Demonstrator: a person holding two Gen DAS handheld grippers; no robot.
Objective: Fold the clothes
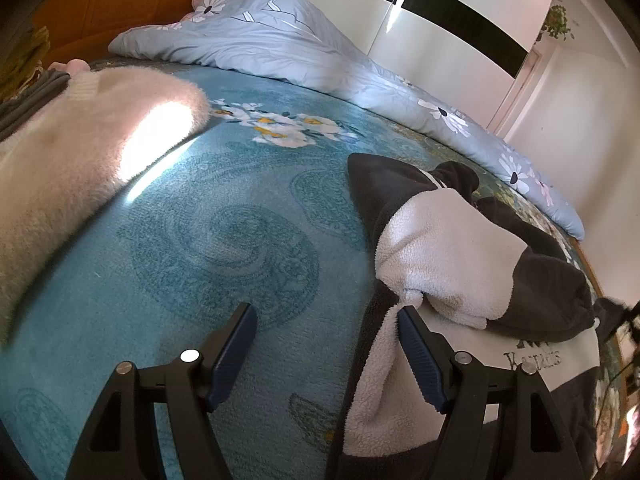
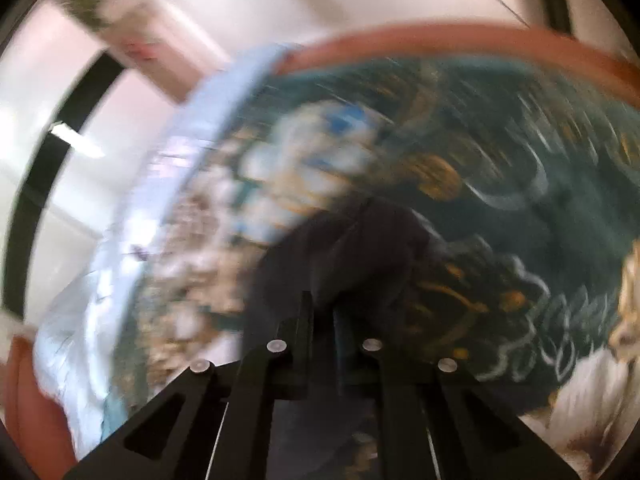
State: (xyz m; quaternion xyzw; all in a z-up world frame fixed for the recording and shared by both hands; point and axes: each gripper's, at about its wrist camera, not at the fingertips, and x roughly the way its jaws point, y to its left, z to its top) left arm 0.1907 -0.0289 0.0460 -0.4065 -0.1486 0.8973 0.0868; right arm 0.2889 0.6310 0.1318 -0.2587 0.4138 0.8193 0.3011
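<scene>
Two garments lay on the teal blanket (image 1: 208,240) at this moment: a fuzzy pink sweater (image 1: 80,160) off to the left, untouched, and the black-and-white fleece jacket (image 1: 448,248) on the right, which was the piece being worked. The left gripper (image 1: 326,360) hovered low over the blanket with its jaws spread wide and nothing between them; its right pad (image 1: 420,360) sat just against a white fleece edge of the jacket, while the left pad stood over bare blanket. So the jacket lay to the right of the open jaws and ahead of them, its bulk running away from the camera toward the far side of the bed, where the pale blue duvet (image 1: 280,48) was heaped.

The right gripper (image 2: 322,320) had its jaws drawn close together, and dark cloth sat at and beyond the tips (the right wrist view was heavily smeared by motion, so whether that cloth was truly pinched could not be told).

Judging from this, the left gripper was the nearer one to the white fleece edge; it would need to shift right so that the edge fell between the pads before closing. A likely risk was catching the blanket's pile along with the fleece.
</scene>
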